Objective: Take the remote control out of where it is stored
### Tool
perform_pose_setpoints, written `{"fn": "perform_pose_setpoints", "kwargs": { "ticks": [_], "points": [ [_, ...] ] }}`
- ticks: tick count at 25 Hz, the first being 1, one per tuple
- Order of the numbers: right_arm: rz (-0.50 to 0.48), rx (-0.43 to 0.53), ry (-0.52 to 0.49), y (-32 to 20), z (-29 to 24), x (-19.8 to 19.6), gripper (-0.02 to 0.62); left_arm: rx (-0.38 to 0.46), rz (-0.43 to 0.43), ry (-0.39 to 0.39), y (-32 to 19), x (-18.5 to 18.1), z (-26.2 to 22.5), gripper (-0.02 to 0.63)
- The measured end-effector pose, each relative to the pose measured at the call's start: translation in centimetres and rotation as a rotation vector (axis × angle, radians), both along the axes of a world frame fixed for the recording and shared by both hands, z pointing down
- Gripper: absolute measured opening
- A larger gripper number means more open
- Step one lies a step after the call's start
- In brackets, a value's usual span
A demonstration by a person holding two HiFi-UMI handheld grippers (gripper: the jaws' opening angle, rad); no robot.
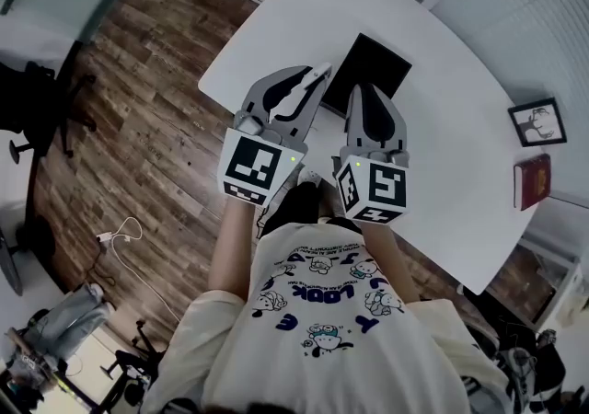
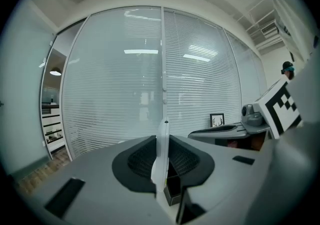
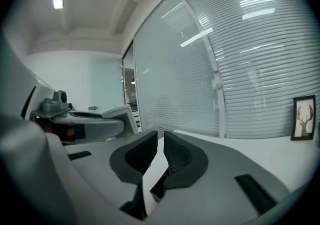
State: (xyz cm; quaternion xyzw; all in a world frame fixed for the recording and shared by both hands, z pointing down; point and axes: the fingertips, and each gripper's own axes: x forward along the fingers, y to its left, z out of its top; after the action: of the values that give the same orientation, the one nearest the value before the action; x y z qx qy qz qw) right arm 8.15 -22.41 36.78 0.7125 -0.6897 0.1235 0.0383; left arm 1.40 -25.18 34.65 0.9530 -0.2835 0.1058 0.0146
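A thin white remote control [image 2: 161,156] stands edge-on between the pads of my left gripper [image 2: 162,139], which is shut on it. In the head view the left gripper [image 1: 319,79] hovers over the near edge of the white table [image 1: 442,127], just left of a flat black case [image 1: 375,61] lying on it. My right gripper [image 1: 370,92] is beside it on the right, above the case's near end. Its jaws [image 3: 160,141] are drawn together to a thin slit with nothing in it.
A framed deer picture [image 1: 538,122] and a red book [image 1: 532,180] lie at the table's right end. A dark chair [image 1: 37,109] and a white cable [image 1: 120,233] are on the wooden floor to the left. A glass wall with blinds [image 2: 165,69] stands beyond the table.
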Motion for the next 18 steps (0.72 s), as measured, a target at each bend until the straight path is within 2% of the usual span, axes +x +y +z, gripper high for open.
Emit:
{"fn": "perform_pose_setpoints", "kwargs": {
  "ticks": [6, 13, 18],
  "points": [
    [-0.065, -0.005, -0.002, -2.1, -0.1, -1.2, 0.057, -0.023, -0.094, 0.0, -1.4, -1.5, 0.5, 0.078],
    [-0.101, -0.001, 0.004, -2.0, 0.1, -3.0, 0.057, -0.035, -0.201, 0.007, -1.0, -4.0, 1.6, 0.078],
    [-0.109, -0.003, 0.012, -2.3, 0.1, -3.2, 0.057, -0.049, -0.243, 0.019, -1.3, -4.7, 2.1, 0.078]
  ]
}}
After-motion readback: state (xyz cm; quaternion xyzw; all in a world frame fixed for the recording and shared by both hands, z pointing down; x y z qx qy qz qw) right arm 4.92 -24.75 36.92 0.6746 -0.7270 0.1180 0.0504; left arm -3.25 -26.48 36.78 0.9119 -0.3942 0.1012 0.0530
